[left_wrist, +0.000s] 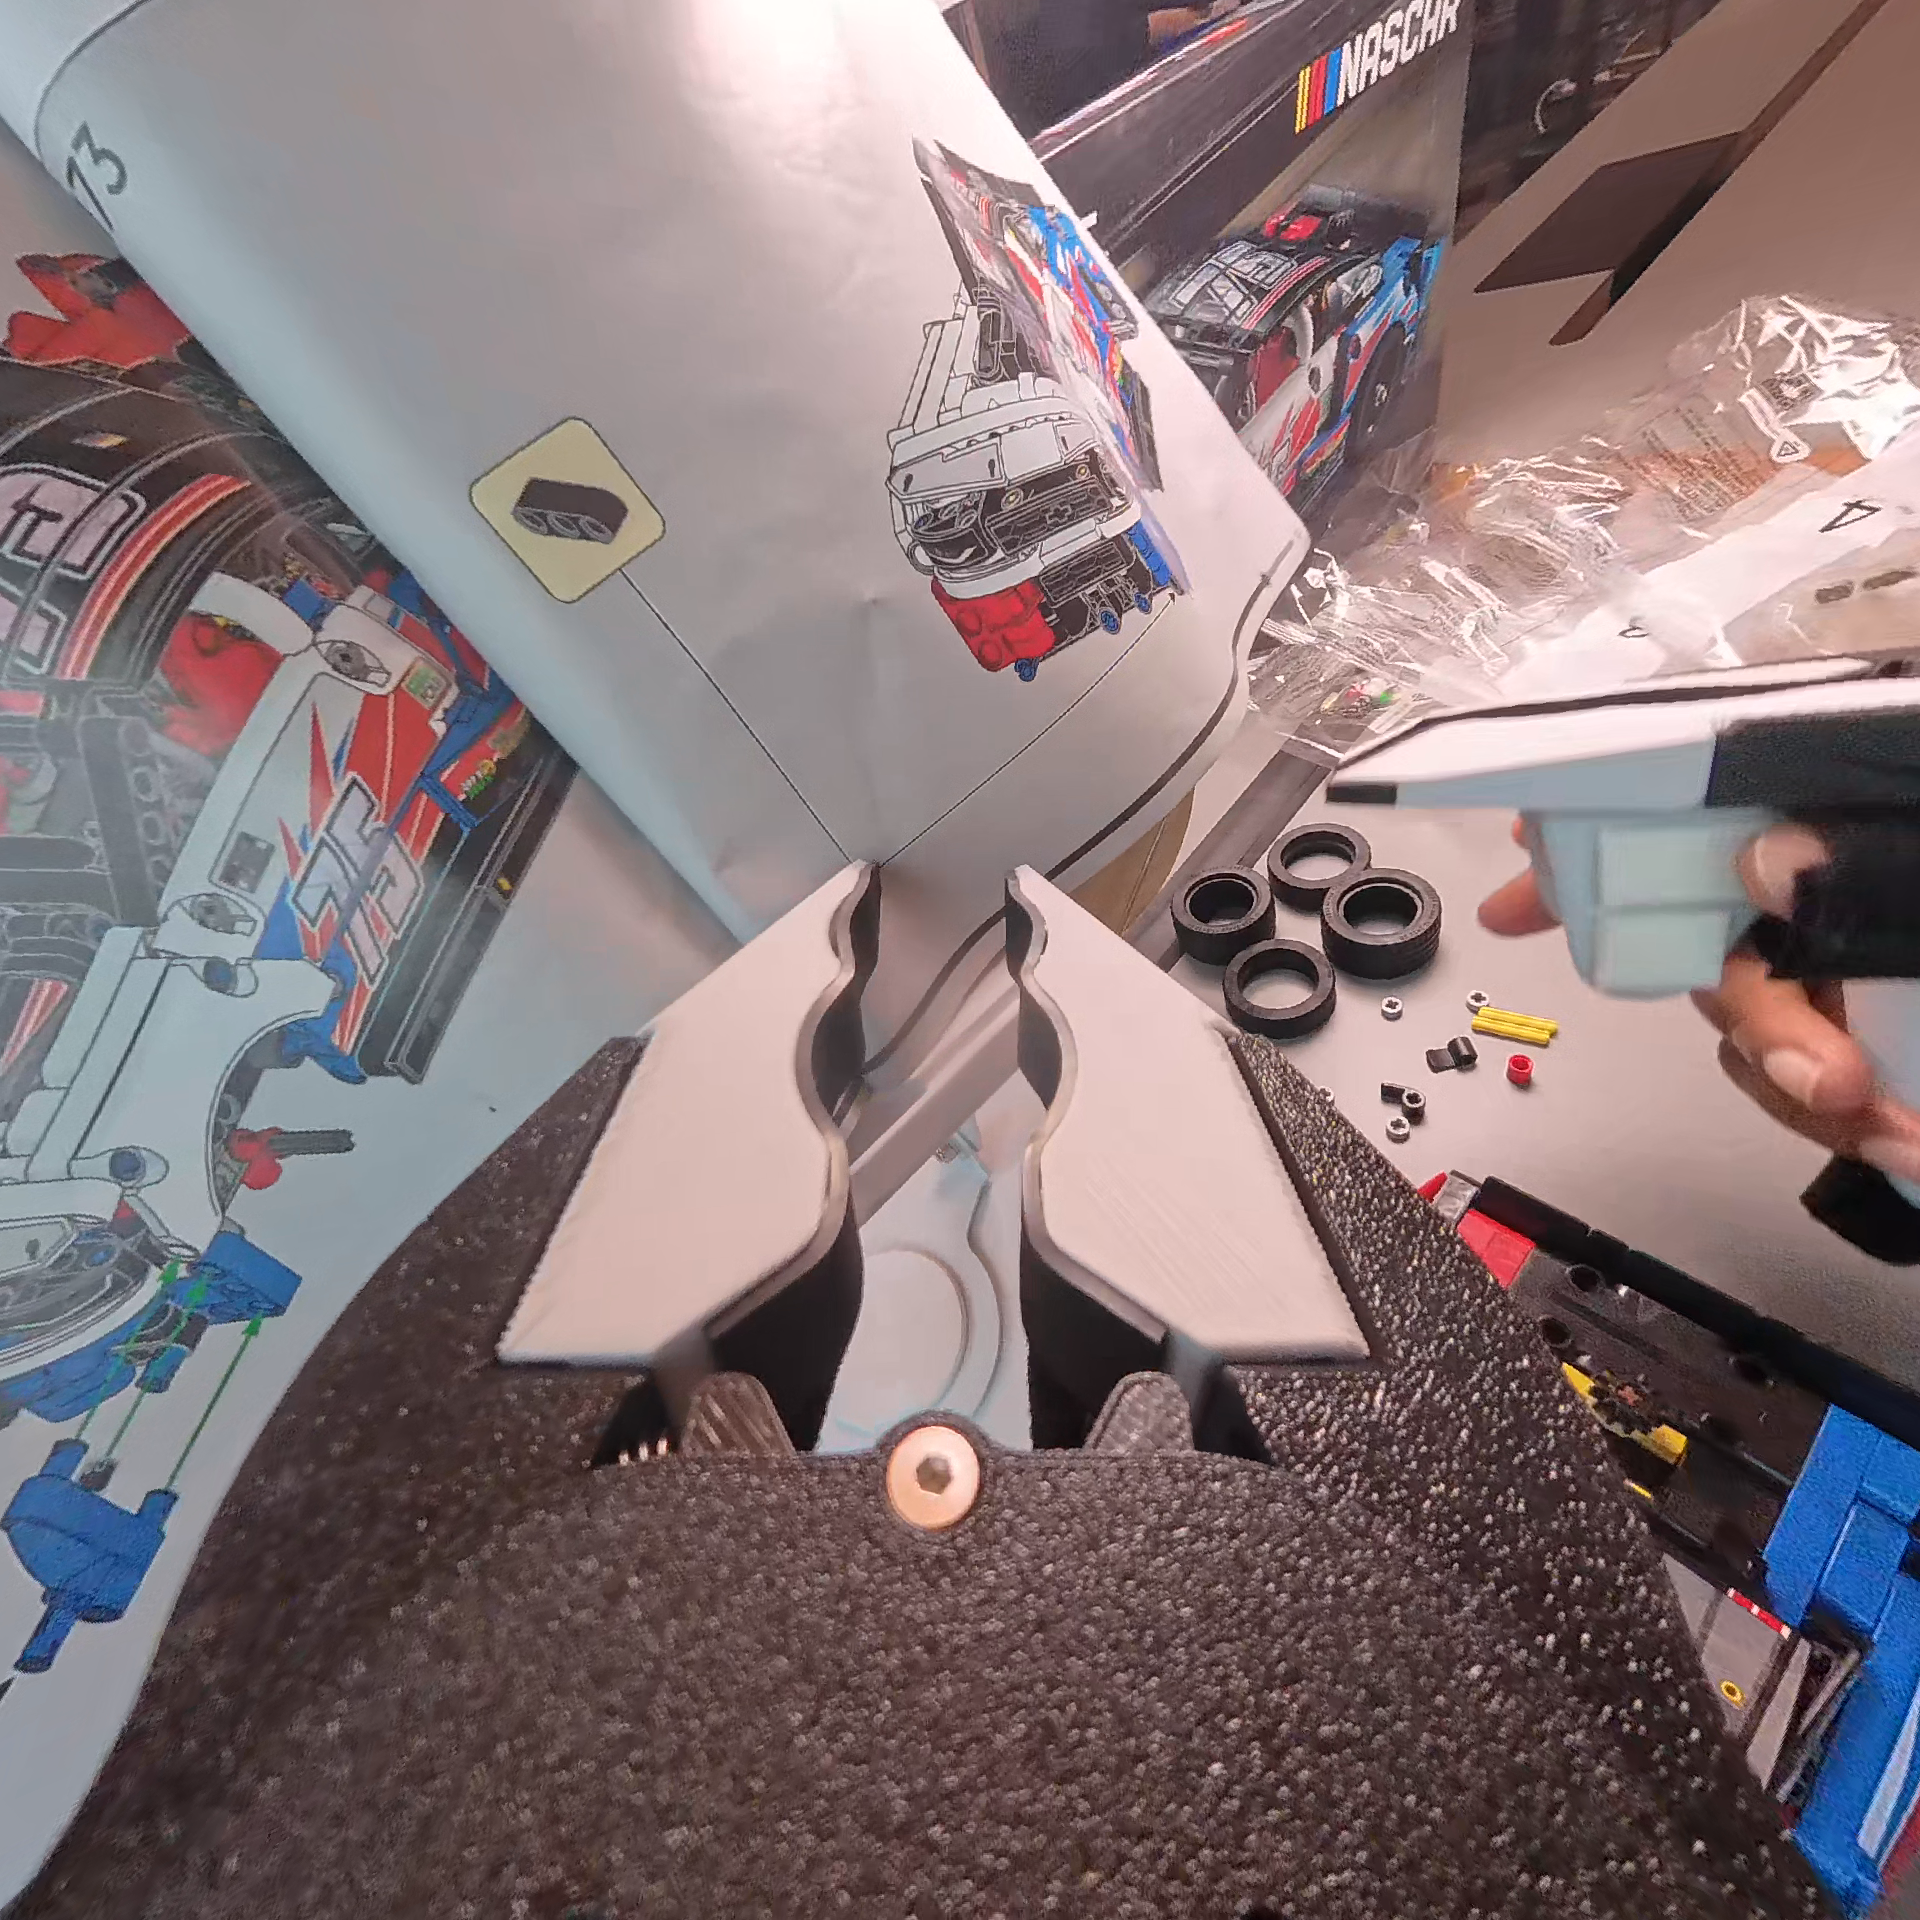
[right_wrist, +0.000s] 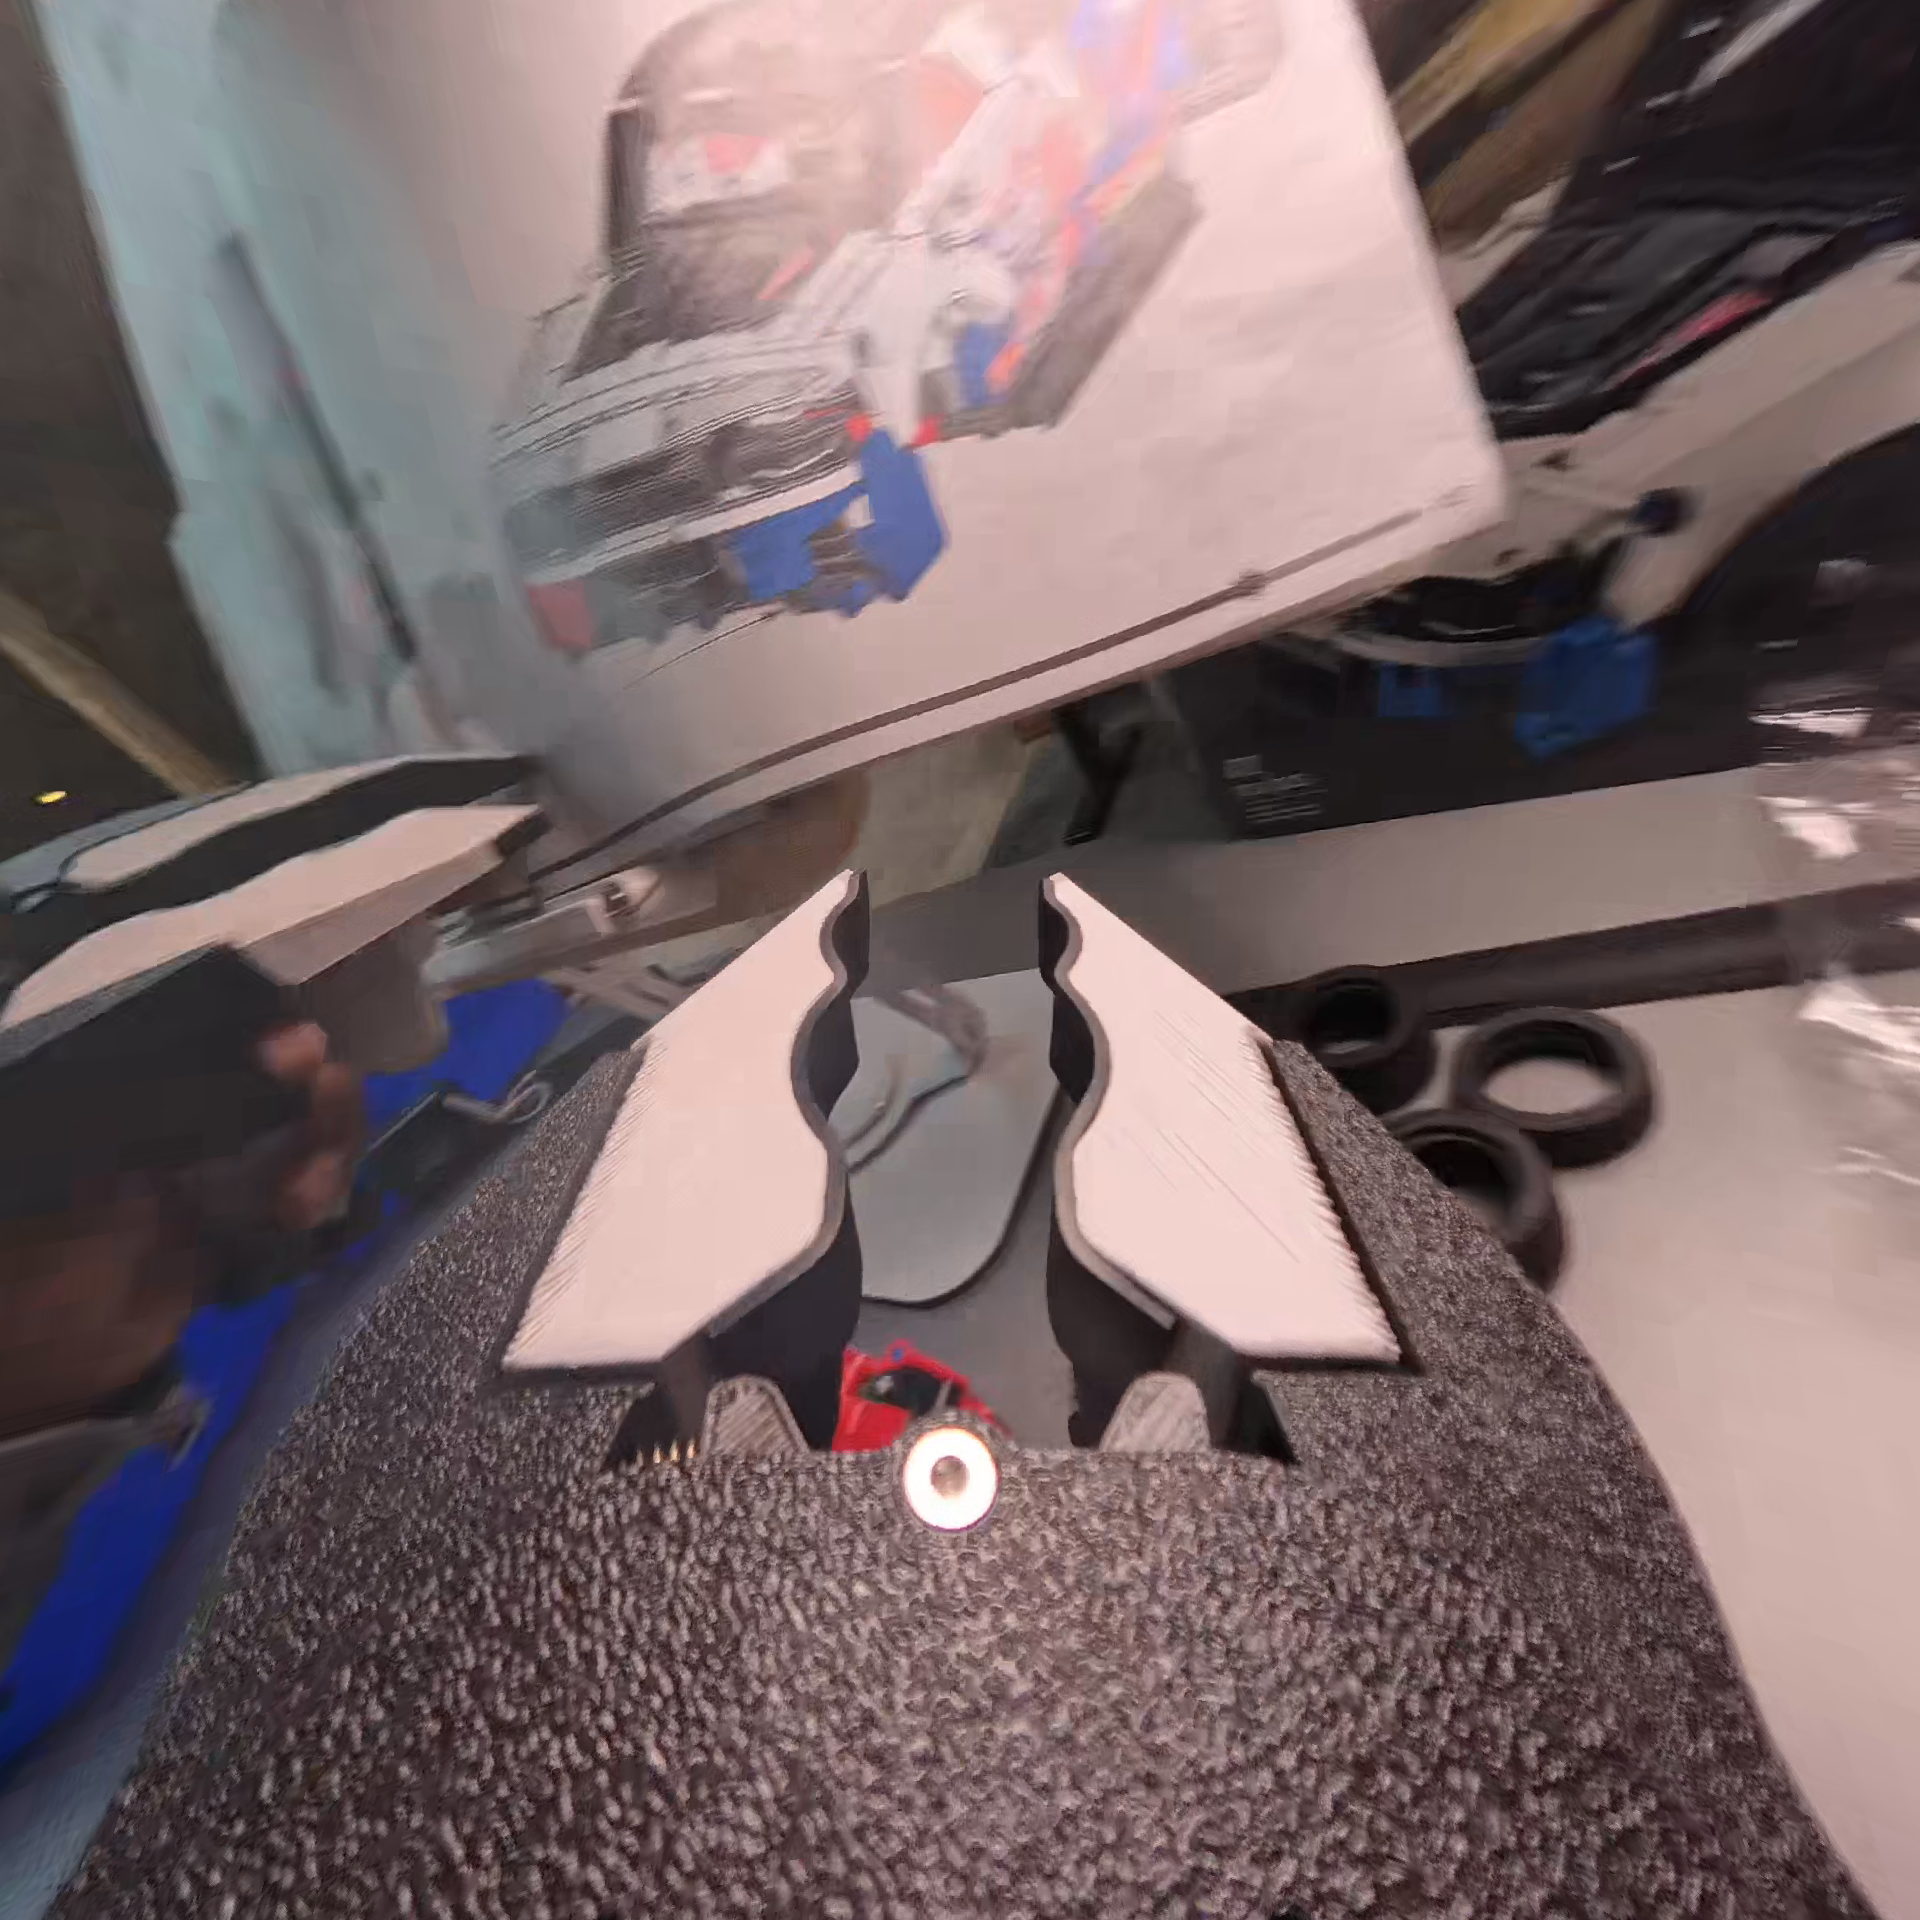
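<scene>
Left wrist view: lifted booklet page (left_wrist: 623, 436) leaning upper-left.

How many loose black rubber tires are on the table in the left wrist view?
4, clustered right of the left gripper: one at the left, one farthest back, one at the right, one nearest. Others could be hidden behind the lifted instruction page.

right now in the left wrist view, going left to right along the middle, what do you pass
open booklet → left gripper, open at the lifted page's edge → four black tyres → yellow pins → right gripper in a hand
</scene>
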